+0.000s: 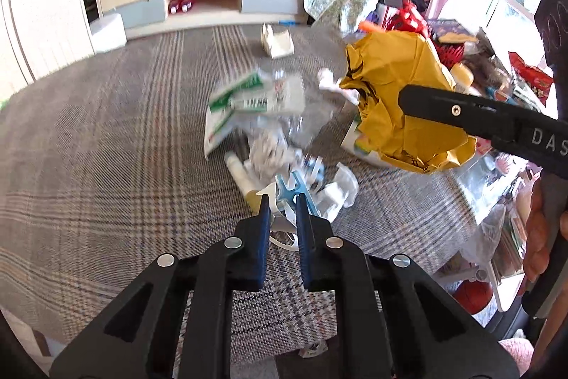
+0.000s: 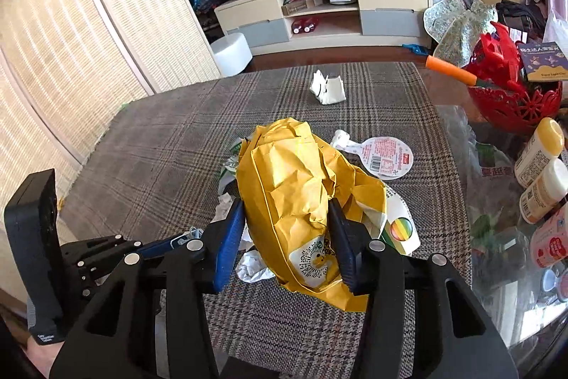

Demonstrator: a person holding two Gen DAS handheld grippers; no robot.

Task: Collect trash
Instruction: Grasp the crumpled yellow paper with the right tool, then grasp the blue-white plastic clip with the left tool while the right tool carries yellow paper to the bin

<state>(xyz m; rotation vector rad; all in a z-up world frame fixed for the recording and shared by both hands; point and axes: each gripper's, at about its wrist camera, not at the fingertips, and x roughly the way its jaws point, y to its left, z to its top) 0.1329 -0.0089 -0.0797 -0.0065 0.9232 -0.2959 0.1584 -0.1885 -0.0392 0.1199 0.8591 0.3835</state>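
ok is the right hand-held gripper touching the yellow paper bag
Touching. The right wrist view shows both blue pads of the right hand-held gripper pressed into the crumpled yellow paper bag.

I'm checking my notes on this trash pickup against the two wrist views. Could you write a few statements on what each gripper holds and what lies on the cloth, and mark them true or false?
1. The right gripper has its jaws clamped on the crumpled yellow paper bag. True.
2. The left gripper is wide open. False: its jaws are nearly closed on a blue and white plastic scrap.
3. The plaid tablecloth is bare. False: litter lies on it.
4. A small white carton sits at the far end. True.
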